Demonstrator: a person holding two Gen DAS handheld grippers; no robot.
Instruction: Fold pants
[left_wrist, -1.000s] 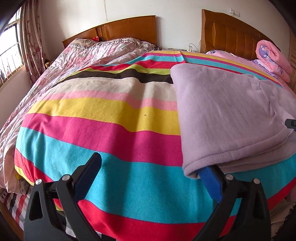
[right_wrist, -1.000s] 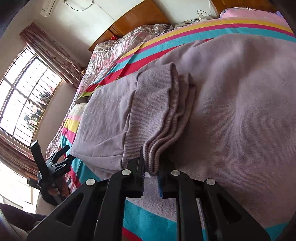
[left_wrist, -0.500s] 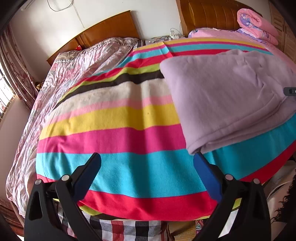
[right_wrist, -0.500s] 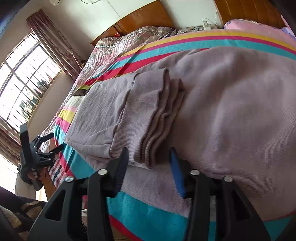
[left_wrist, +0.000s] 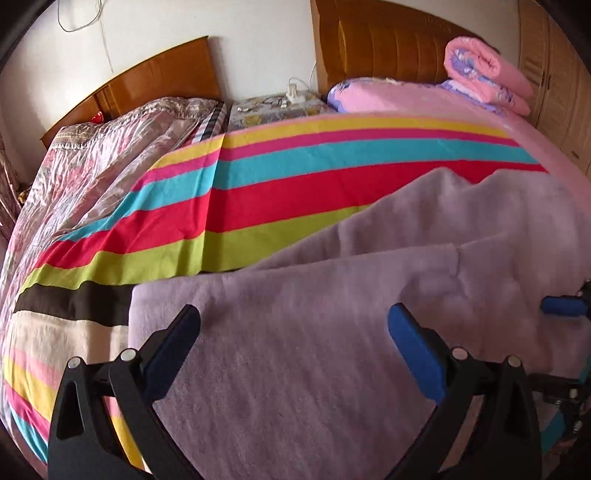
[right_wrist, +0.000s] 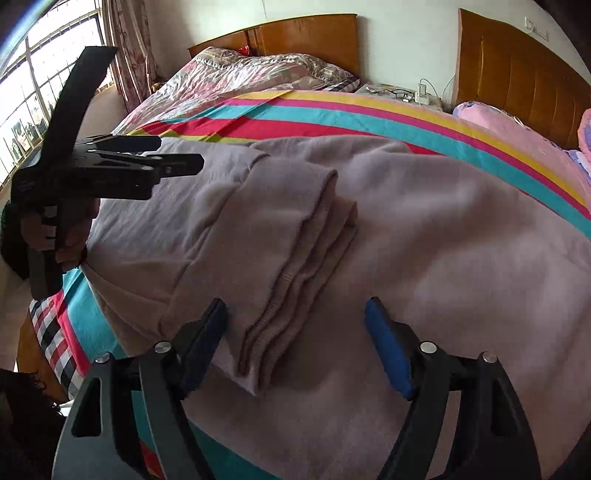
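While your left gripper (left_wrist: 291, 354) hovers wide and empty over the pants (right_wrist: 406, 240) on the striped blanket (left_wrist: 295, 184), your right gripper (right_wrist: 295, 347) has just been opening, straddling the cuffs (right_wrist: 295, 288). Legs run away from it, so right's nearer.

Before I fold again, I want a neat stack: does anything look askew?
Yes. The cuffs lie folded onto the lilac pants at a slant, their layered edges fanned out rather than aligned. Nothing looks damaged.
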